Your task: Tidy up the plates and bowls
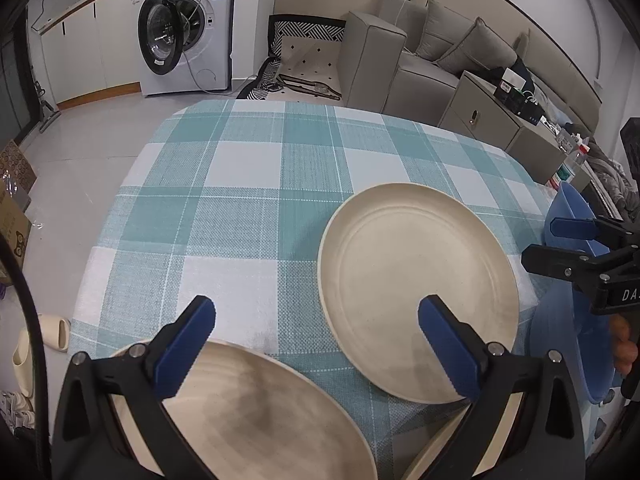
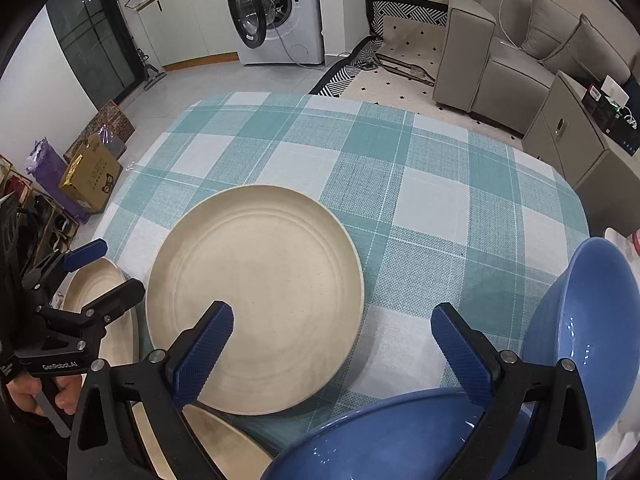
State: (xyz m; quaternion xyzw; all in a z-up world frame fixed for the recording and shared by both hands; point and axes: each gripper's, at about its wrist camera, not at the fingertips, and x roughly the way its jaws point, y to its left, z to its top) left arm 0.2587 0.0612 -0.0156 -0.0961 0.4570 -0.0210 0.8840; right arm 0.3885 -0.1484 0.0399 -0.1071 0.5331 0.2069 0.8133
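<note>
I stand at the near edge of a table (image 2: 400, 160) covered in a teal and white checked cloth. Beyond its far edge, on the floor, are a white washing machine (image 2: 280, 12) with its door swung open, a black and white patterned rug (image 2: 400, 56) and a grey sofa (image 2: 520, 48); a grey cabinet (image 2: 568, 140) stands close to the table's far right corner. Cardboard boxes (image 2: 90, 172) sit on the floor off the left edge.

The far half of the table is bare cloth. Everything crowds the near edge. A cream plate (image 2: 256, 296) lies flat near the middle of the near half. A second cream plate (image 1: 248, 412) lies at the near left corner, and the rim of a third cream plate (image 2: 224, 440) shows at the very near edge. Two blue bowls occupy the near right corner: one blue bowl (image 2: 384, 436) at the near edge, the other bowl (image 2: 588, 328) tilted up by the right edge.

My left gripper (image 1: 316, 348) hangs above the near left corner, its blue pads (image 1: 184, 344) spread wide and holding nothing. My right gripper (image 2: 332, 356) hovers between the middle plate and the near bowl, equally wide apart, touching nothing.
</note>
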